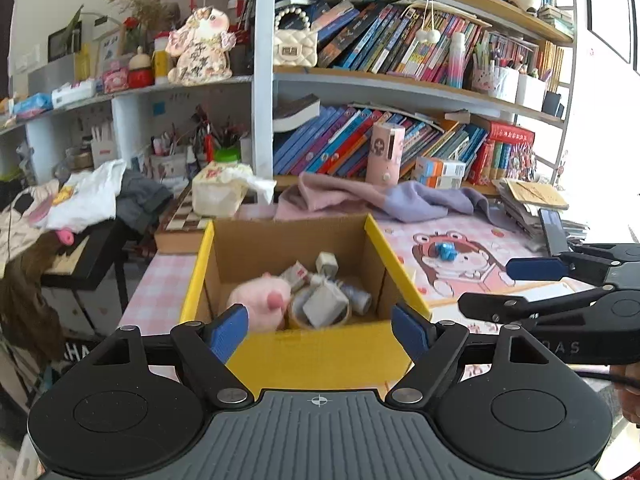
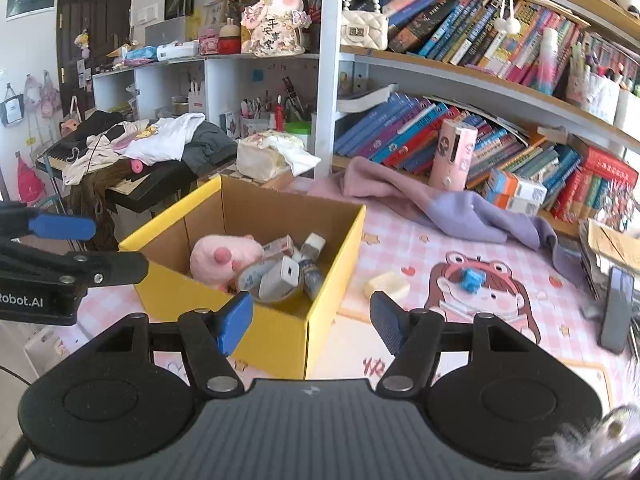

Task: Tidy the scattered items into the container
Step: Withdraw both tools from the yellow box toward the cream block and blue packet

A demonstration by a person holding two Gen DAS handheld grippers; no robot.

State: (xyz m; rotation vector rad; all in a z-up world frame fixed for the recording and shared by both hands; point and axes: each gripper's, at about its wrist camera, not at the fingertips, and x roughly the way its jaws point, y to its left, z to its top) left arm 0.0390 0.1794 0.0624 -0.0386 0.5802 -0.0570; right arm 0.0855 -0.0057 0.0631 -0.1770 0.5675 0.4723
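Note:
A yellow cardboard box (image 1: 316, 356) (image 2: 276, 340) stands on the pink desk mat. Inside lie a pink plush toy (image 1: 260, 300) (image 2: 224, 258), a grey charger block (image 1: 324, 302) (image 2: 280, 278), a tape roll and small packets. My left gripper (image 1: 320, 330) is open and empty, just above the box's near wall. My right gripper (image 2: 310, 322) is open and empty, over the box's near right corner. A yellow sponge piece (image 2: 387, 286) and a small blue toy (image 1: 446, 251) (image 2: 472, 279) lie on the mat right of the box.
A pink and purple cloth (image 2: 440, 200) lies behind the box before the bookshelf. A tissue pack (image 2: 272, 156) sits behind the box. A black phone (image 2: 618, 308) lies at far right. A keyboard stand with clothes (image 2: 152, 148) stands left of the desk.

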